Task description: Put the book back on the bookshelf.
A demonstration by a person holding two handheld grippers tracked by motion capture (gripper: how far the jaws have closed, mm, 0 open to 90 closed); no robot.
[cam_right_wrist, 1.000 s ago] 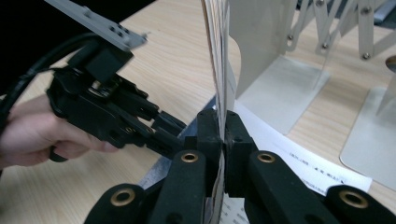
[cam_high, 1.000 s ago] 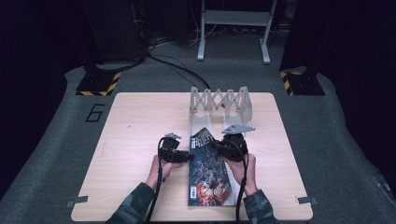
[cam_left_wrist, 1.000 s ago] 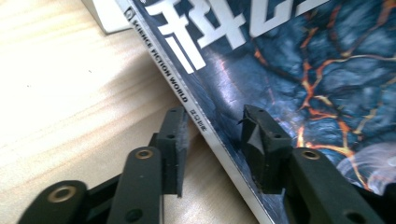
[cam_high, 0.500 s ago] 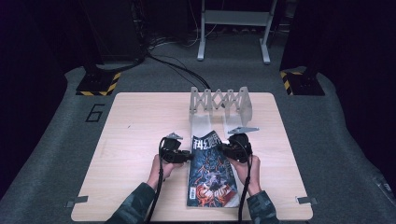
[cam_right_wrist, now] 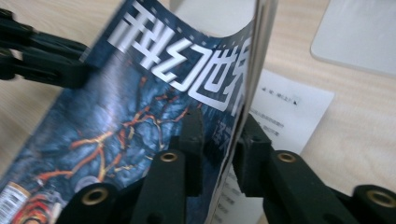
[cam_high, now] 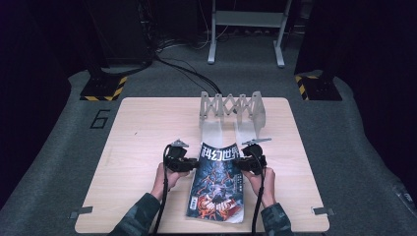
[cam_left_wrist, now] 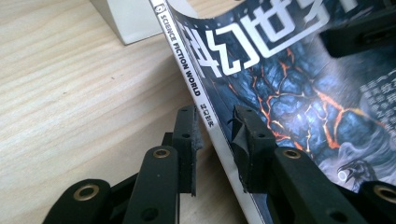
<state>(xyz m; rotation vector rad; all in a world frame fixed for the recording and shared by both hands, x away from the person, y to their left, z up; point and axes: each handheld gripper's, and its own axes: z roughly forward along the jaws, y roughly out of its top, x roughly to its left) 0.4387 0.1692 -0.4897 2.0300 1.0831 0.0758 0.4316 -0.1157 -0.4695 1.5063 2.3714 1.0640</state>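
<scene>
A magazine with a dark blue cover, orange cracks and white characters lies near the table's front, its top edge curling up. My left gripper is at its left side. In the left gripper view the jaws have just been closing on the spine marked SCIENCE FICTION WORLD, one pad on the cover. My right gripper is at the right side. Its jaws have just been opening, and the page edge stands between them with a gap on the cover side.
A grey folding rack with upright white plates stands at the back middle of the wooden table. A white printed sheet lies under the magazine's right edge. Cables and stands are on the floor beyond the table.
The right hand has sunk and the magazine's right side has come down with it, so the magazine lies flatter and a little nearer the front edge. The left hand has stayed put.
</scene>
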